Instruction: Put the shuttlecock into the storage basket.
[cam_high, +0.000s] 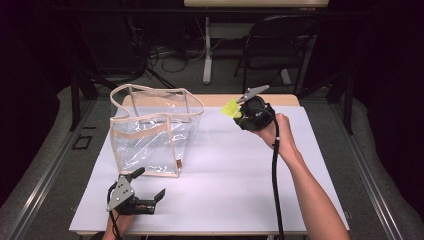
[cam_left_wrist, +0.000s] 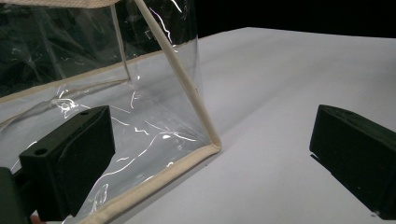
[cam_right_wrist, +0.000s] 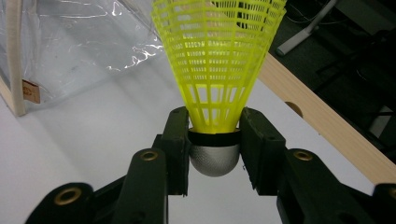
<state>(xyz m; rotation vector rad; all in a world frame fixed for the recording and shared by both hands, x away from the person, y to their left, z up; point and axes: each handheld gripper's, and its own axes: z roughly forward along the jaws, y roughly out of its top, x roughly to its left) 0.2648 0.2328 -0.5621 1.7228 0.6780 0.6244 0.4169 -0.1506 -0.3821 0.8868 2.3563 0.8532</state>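
right gripper (cam_high: 239, 111) held a yellow shuttlecock (cam_right_wrist: 217, 70) by its silver cork end, raised over the white table (cam_high: 240, 190) at 3 o'clock of the clear bag (cam_high: 155, 131). likely carry step; next needs a drop through the bag's open top. skirt pointed away from the jaws, long axis along them. left gripper (cam_high: 149, 186) sat wide apart, empty, at the bag's 6 o'clock.

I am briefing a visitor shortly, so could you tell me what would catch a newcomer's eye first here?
The bright yellow plastic mesh shuttlecock with its silver rounded base, clamped in the right gripper and held above the white table. Next, the clear plastic tote bag with beige trim, standing open at the table's left, with the left gripper open just in front of it.
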